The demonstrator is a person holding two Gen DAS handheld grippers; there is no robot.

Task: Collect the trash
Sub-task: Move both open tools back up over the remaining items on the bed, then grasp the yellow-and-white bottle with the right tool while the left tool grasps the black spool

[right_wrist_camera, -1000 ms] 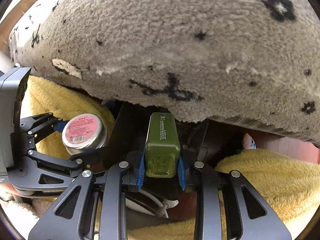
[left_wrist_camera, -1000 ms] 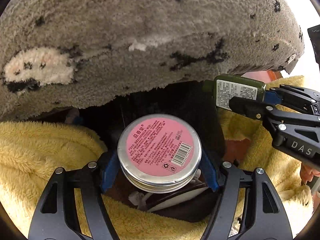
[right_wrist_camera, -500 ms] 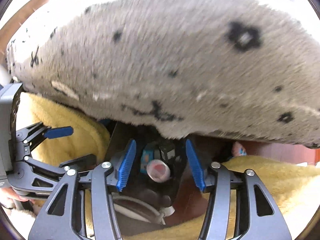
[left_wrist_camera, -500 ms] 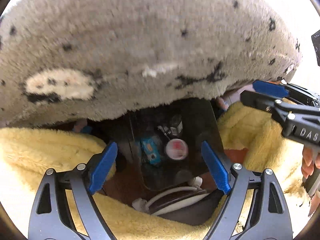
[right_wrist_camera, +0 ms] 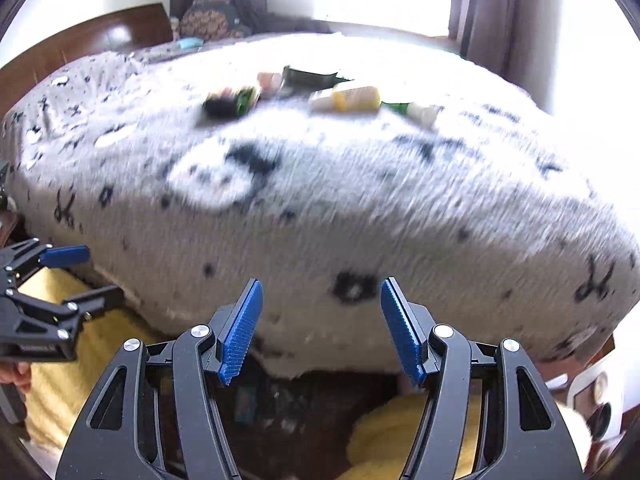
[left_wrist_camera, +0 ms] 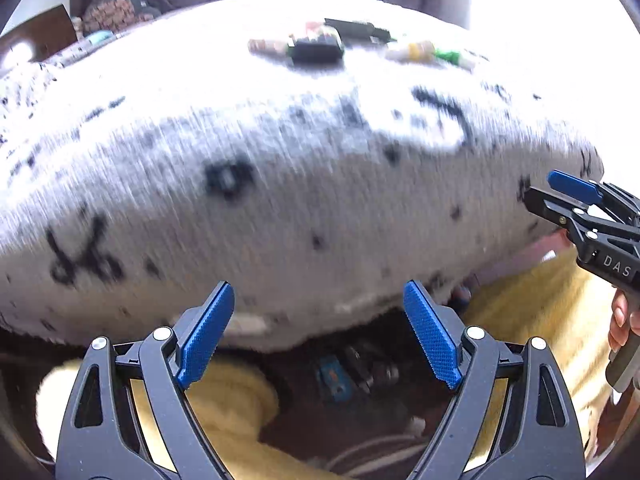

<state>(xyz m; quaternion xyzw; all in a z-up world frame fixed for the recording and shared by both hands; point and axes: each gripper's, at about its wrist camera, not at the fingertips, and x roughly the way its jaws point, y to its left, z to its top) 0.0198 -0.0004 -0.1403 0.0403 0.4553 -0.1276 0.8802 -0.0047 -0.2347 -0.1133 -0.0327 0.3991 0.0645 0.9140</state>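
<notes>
My left gripper (left_wrist_camera: pixel 320 332) is open and empty, held above a dark bin (left_wrist_camera: pixel 352 376) beside the bed. My right gripper (right_wrist_camera: pixel 320 328) is open and empty too, above the same bin (right_wrist_camera: pixel 272 404). Blurred trash lies inside the bin. On the grey patterned bedspread (right_wrist_camera: pixel 320 184) lie several more pieces: a yellow bottle (right_wrist_camera: pixel 356 98), a green bottle (right_wrist_camera: pixel 408 110), a dark green packet (right_wrist_camera: pixel 230 104) and a black flat packet (right_wrist_camera: pixel 310 76). They also show in the left wrist view, the dark packet (left_wrist_camera: pixel 316 50) and the yellow and green pieces (left_wrist_camera: pixel 432 54).
Yellow fluffy fabric (left_wrist_camera: pixel 224 404) surrounds the bin on both sides. A wooden headboard (right_wrist_camera: pixel 88 40) and pillows stand at the far left of the bed. Curtains and a bright window are behind. A white device (right_wrist_camera: pixel 596 400) sits at the lower right.
Both grippers let go: the pink-lidded tin and the green bottle dropped into the bin. Both grippers then rose and tilted up, bringing the top of the bed into view.
</notes>
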